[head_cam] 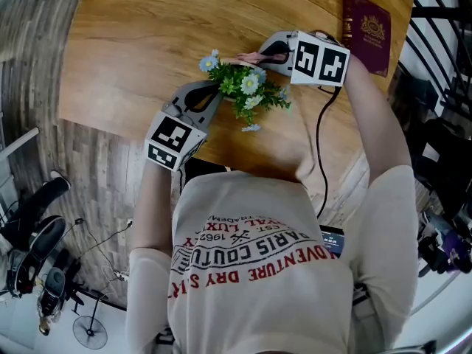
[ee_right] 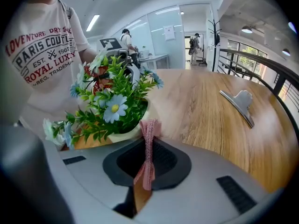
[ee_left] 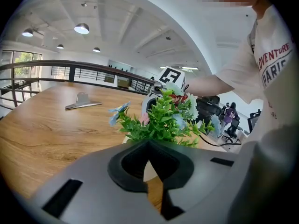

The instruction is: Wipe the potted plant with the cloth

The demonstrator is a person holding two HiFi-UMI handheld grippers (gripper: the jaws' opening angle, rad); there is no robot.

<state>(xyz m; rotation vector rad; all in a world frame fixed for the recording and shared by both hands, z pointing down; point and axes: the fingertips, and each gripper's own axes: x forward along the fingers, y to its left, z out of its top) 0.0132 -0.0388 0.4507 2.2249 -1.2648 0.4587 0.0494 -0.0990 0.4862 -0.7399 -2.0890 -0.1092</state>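
A small potted plant (head_cam: 247,87) with green leaves and pale blue and white daisies stands near the front edge of the wooden table (head_cam: 147,43). Its cream pot (ee_right: 117,135) shows in the right gripper view. My left gripper (head_cam: 214,88) is shut, its tips right at the plant's left side under the leaves (ee_left: 163,120). I cannot tell whether they pinch the pot's rim. My right gripper (head_cam: 258,56) is shut on a folded pink cloth (ee_right: 148,143), which sticks up between the jaws right beside the pot, at the plant's far right side.
A maroon booklet (head_cam: 366,32) lies at the table's far right. A metal clip (ee_right: 240,104) rests further out on the wood. A black cable (head_cam: 321,146) trails over the front edge. A railing (ee_left: 70,71) borders the table's far side.
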